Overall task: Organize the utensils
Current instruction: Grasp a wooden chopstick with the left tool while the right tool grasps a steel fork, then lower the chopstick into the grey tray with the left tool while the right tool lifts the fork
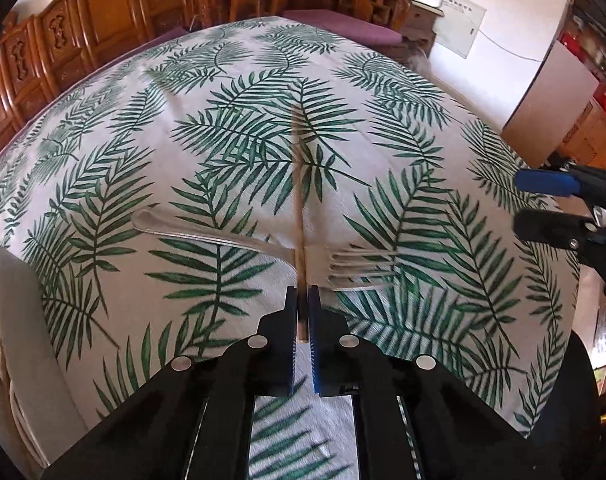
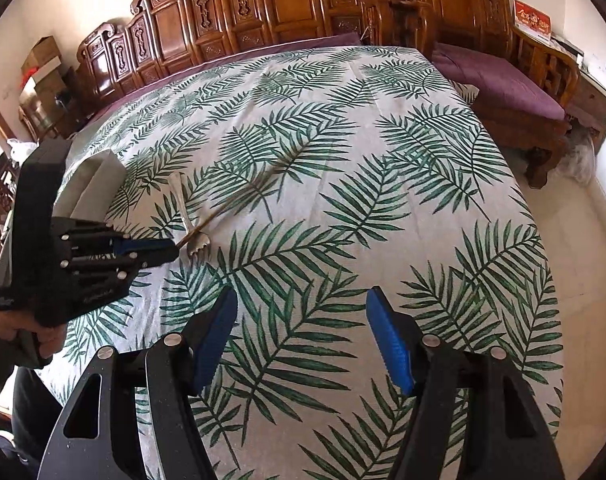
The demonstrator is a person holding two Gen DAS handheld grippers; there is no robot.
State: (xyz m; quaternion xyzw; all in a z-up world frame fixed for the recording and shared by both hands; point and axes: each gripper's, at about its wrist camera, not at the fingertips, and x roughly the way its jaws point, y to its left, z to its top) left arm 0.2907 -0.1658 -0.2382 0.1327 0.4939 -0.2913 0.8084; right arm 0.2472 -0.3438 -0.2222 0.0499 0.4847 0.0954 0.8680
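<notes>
My left gripper (image 1: pixel 302 294) is shut on the near end of a thin wooden chopstick (image 1: pixel 299 200), which points straight ahead over the leaf-print tablecloth (image 1: pixel 443 240). A metal fork (image 1: pixel 239 240) lies crosswise on the cloth under the chopstick, tines to the right. In the right wrist view the left gripper (image 2: pixel 173 249) holds the chopstick (image 2: pixel 231 206) over the fork (image 2: pixel 185 210). My right gripper (image 2: pixel 301 340) is open and empty above the cloth; it also shows at the right edge of the left wrist view (image 1: pixel 521 204).
A grey-white utensil holder (image 1: pixel 19 320) stands at the left edge of the table, also seen in the right wrist view (image 2: pixel 89 190). Carved wooden chairs (image 2: pixel 263 8) and a purple-cushioned bench (image 2: pixel 503 80) ring the table.
</notes>
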